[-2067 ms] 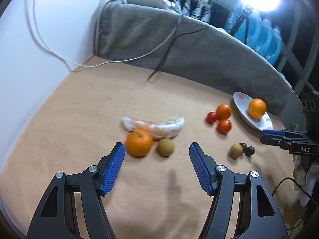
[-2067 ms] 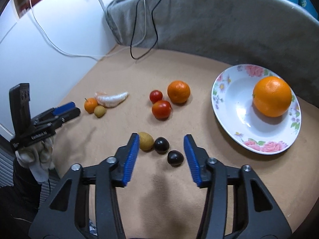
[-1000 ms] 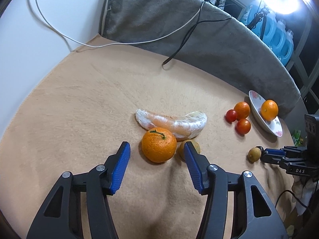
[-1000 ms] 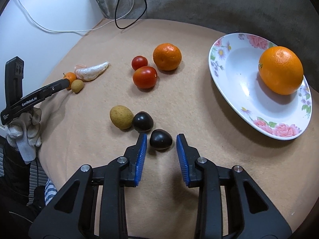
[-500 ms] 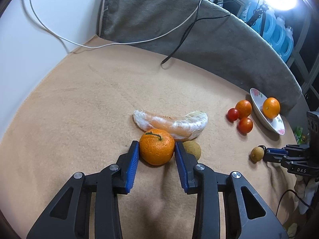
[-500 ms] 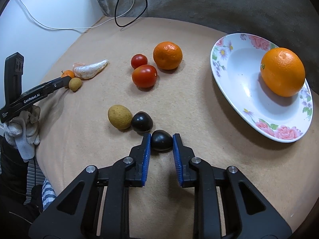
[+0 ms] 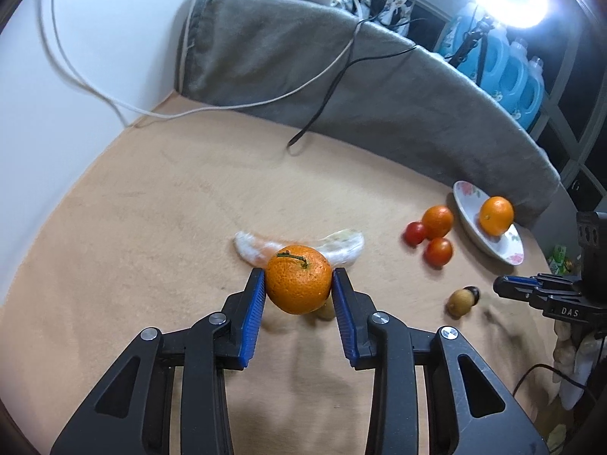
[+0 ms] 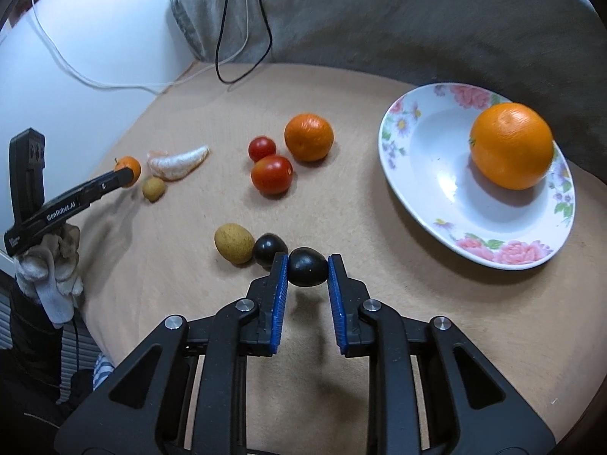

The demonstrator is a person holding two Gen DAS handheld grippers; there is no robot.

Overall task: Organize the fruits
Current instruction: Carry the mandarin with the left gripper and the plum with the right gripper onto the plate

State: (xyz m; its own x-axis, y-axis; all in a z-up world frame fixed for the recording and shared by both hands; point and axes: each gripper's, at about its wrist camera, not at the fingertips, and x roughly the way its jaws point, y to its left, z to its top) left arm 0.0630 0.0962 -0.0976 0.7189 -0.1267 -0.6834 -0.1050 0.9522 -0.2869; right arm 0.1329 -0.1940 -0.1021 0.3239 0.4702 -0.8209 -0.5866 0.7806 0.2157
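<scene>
Tongs, both clenched: left gripper (image 7: 297, 291) on firm, dimpled mandarin (image 7: 297, 278) held across its middle above the tabletop's (image 7: 151, 197) centre, hiding part of the pomelo segment (image 7: 341, 244); right gripper (image 8: 306, 265) pinching small, smooth, likely slippery dark fruit (image 8: 307, 265) near the front edge, its kind unclear.

Left tongs (image 7: 297, 291), wide open 2.1 s ago, have closed on the stemmed mandarin (image 7: 297, 280) and raised it off the surface (image 7: 151, 227); the small brown fruit (image 7: 325, 310) beside it now shows underneath. Right tongs (image 8: 306, 270) narrowed likewise and now clamp the dark fruit (image 8: 307, 266), lifted clear, shadow below. Its dark neighbour (image 8: 268, 247) is left beside the yellow-brown fruit (image 8: 233, 243).
</scene>
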